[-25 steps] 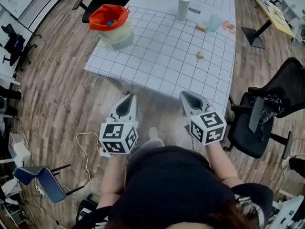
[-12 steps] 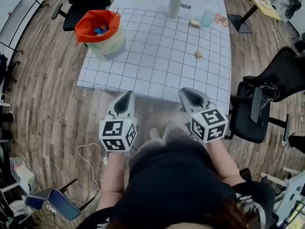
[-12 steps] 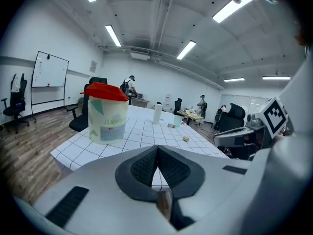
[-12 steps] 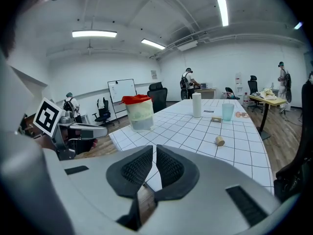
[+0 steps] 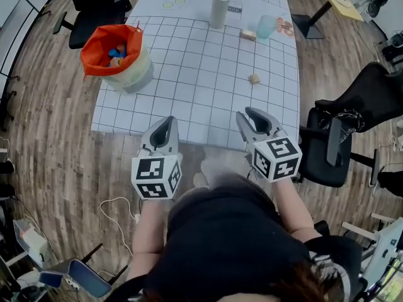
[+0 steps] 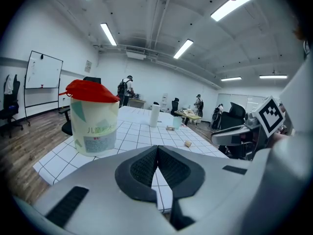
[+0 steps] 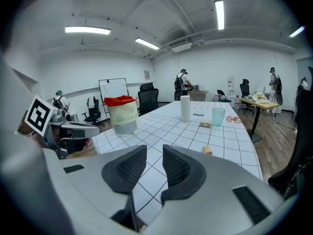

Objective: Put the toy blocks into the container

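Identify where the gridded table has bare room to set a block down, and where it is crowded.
The widest bare patch on the table lies mid-sheet, between the orange-lined container and the small loose block. The near edge strip is free. It is crowded at the far end, where the white cylinder, teal cup and wooden block stand close together.

The floor [image 5: 56, 131] was wood plank; the table [image 5: 201, 68] wore a smooth, matt white gridded sheet; the container [image 5: 133, 75] looked like translucent plastic.
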Demonstrator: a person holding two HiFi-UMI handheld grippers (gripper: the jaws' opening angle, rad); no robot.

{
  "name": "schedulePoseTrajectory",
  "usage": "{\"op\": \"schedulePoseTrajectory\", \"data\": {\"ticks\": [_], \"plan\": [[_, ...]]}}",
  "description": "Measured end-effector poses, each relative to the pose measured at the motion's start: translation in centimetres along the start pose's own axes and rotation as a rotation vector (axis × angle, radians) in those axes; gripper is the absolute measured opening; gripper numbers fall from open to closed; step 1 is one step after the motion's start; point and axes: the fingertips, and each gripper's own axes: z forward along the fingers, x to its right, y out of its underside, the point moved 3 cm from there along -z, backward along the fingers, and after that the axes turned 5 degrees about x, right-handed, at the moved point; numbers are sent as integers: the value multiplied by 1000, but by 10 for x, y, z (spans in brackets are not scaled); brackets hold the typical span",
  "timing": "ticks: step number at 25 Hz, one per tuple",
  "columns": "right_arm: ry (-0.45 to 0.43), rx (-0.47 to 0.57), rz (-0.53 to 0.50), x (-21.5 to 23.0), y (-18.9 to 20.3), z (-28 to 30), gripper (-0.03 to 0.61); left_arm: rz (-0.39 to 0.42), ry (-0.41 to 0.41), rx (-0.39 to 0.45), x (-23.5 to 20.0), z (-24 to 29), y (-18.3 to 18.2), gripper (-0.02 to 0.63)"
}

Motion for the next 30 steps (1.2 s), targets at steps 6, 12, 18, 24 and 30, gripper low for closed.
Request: {"op": "schedulePoseTrajectory", "data": {"ticks": [6,12,18,24,30], "plan": [[46,-14,-7,48,-5,29,132,19,19,-31,-1,49,-13,23],[122,-65,-60,99,-2,57,141,43,41,-81,4,101,-19,25],[184,-122,-64,143,7,83,147,54,69,-131,11,148,-19,25],[211,-188,-36,172,30,110,153,57,100,-192,17,190,-10,25],[208,-234,10,186,49,131,158,66,106,-243,15,216,-2,25]]}}
